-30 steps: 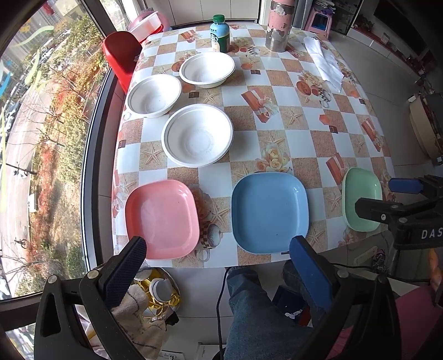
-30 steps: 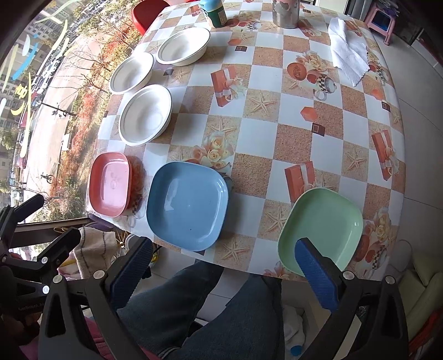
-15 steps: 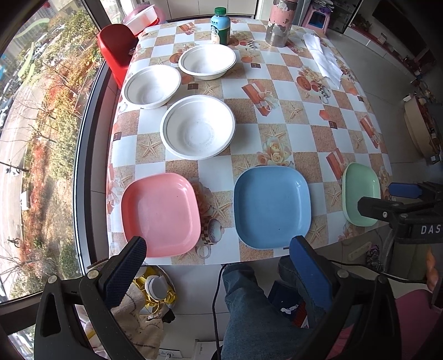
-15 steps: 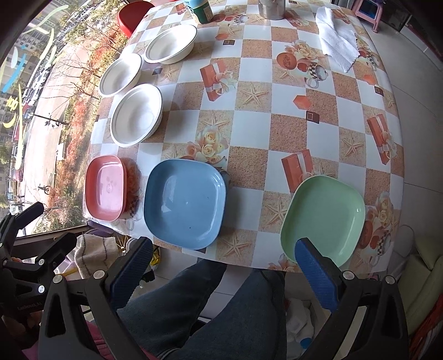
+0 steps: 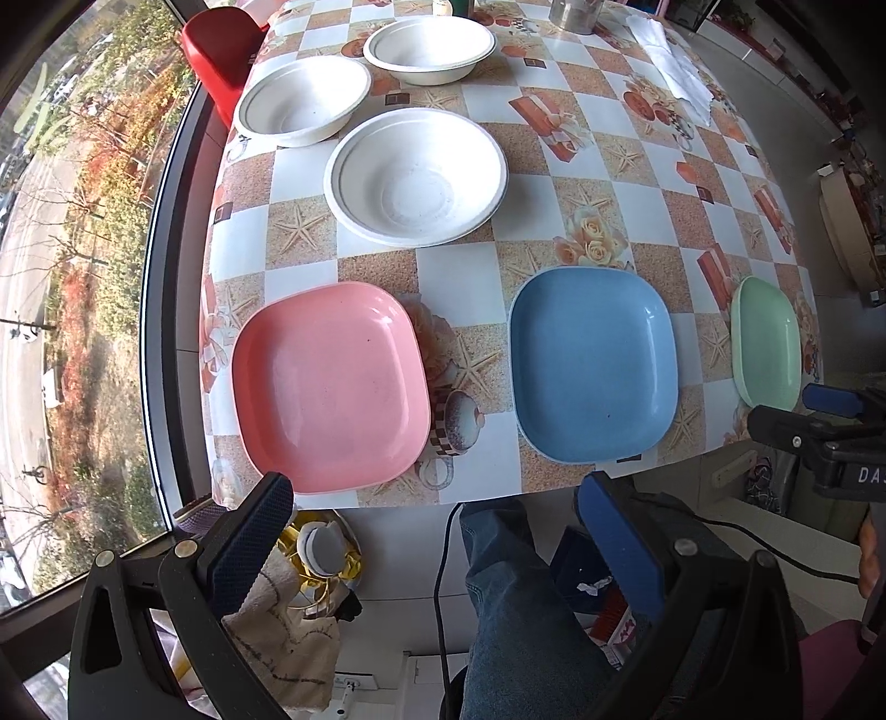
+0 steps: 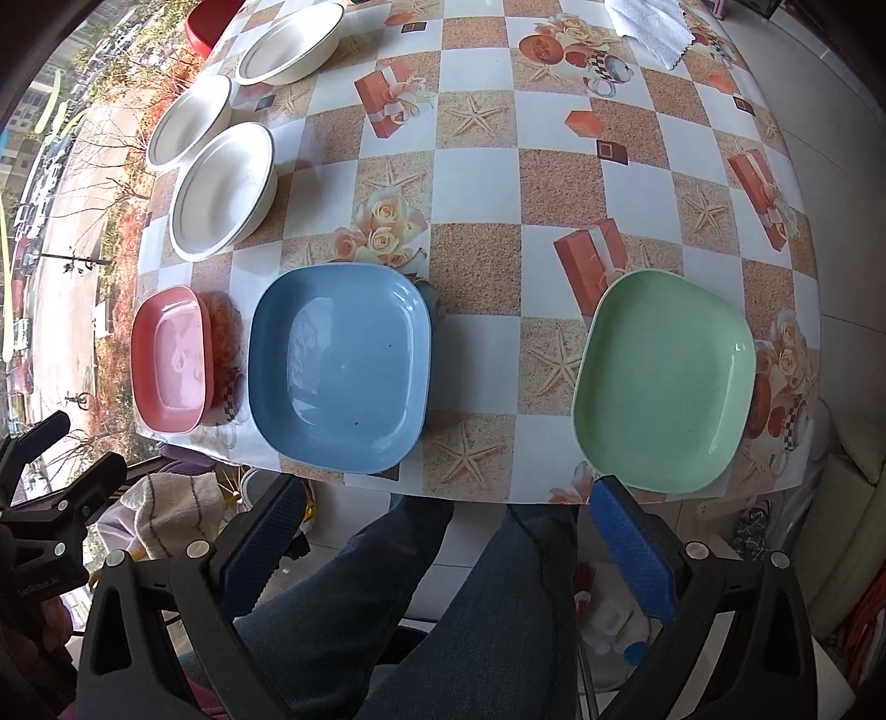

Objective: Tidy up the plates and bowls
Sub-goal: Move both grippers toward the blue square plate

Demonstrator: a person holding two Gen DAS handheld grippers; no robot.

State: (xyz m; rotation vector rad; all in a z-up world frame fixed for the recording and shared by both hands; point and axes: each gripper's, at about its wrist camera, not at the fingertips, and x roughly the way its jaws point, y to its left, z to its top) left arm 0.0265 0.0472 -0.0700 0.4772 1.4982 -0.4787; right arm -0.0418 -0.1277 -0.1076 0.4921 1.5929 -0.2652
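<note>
Three square plates lie along the table's near edge: pink (image 5: 331, 387) at left, blue (image 5: 592, 363) in the middle, green (image 5: 767, 340) at right. They also show in the right wrist view: pink (image 6: 171, 360), blue (image 6: 339, 365), green (image 6: 664, 382). Three white bowls (image 5: 415, 174) (image 5: 303, 102) (image 5: 429, 50) stand behind them at the left. My left gripper (image 5: 434, 515) is open and empty, just short of the table edge before the pink plate. My right gripper (image 6: 443, 523) is open and empty, its right finger near the green plate's front rim.
The table has a checkered cloth (image 6: 476, 266). A white towel (image 5: 673, 72) and a metal cup (image 5: 573, 10) lie at the far end. A red stool (image 5: 219, 47) stands by the window at left. The person's legs (image 6: 398, 598) are below the table edge.
Both grippers have moved forward toward the table, so plates and bowls look larger and nearer. Nothing on the table has moved; both grippers stay open.
</note>
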